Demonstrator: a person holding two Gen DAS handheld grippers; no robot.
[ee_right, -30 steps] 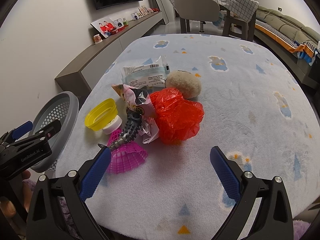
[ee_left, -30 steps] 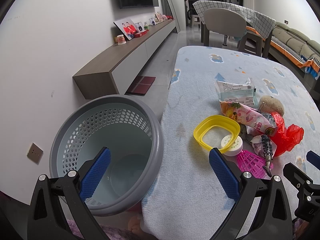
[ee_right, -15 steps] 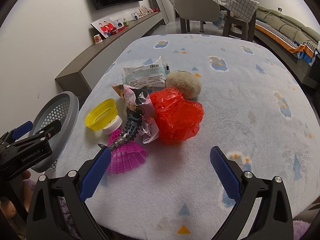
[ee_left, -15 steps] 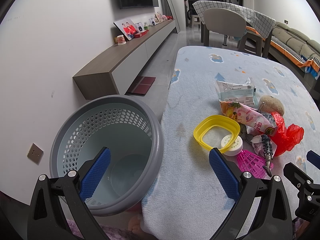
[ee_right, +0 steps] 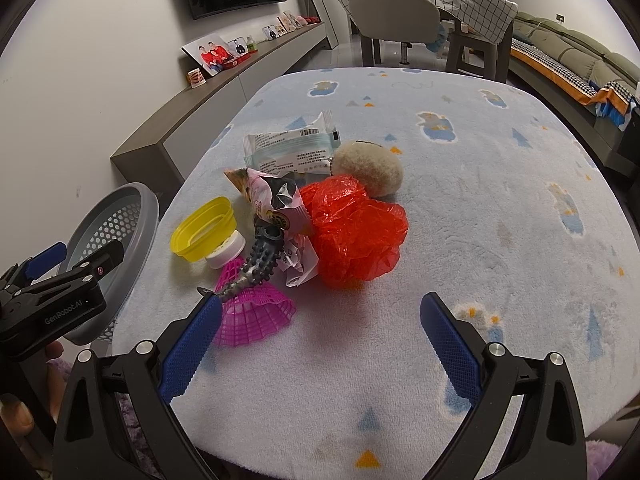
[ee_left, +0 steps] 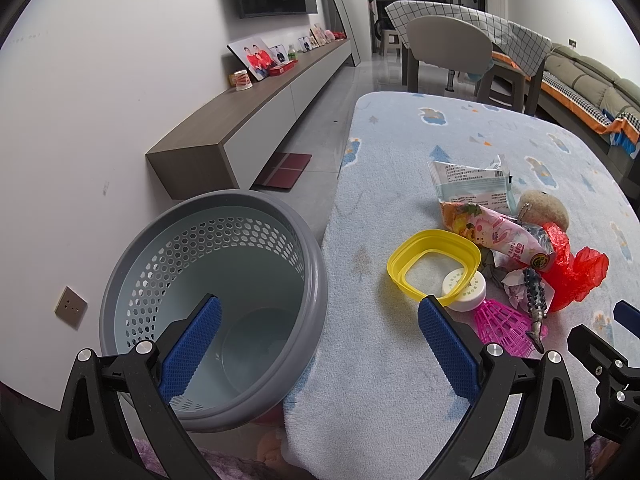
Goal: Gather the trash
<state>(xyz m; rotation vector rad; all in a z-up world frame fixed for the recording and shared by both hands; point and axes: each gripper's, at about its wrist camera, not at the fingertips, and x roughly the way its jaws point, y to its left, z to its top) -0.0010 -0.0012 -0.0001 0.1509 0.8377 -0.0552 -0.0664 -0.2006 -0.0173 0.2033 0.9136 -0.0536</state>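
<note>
Two blue-padded grippers hover with jaws spread wide, neither holding anything: the left gripper (ee_left: 318, 322) over the gap between basket and table, the right gripper (ee_right: 320, 320) above the near table edge. "GenRobot.AI" is printed on the left gripper's black body in the right wrist view. Left of the table stands a round grey perforated plastic basket (ee_left: 132, 264). On the pale blue fleece table cover (ee_right: 500, 208) the trash lies clustered: nearest, a pink mesh shuttlecock (ee_right: 252, 312) under a dark spiky toy lizard (ee_right: 260, 260), then a white round cap (ee_right: 226, 249), a yellow plastic ring lid (ee_right: 202, 226), a crumpled red plastic bag (ee_right: 356, 232), a pink snack wrapper (ee_right: 266, 192), a beige plush ball (ee_right: 370, 166), and farthest a white printed packet (ee_right: 292, 148), its small text unreadable.
</note>
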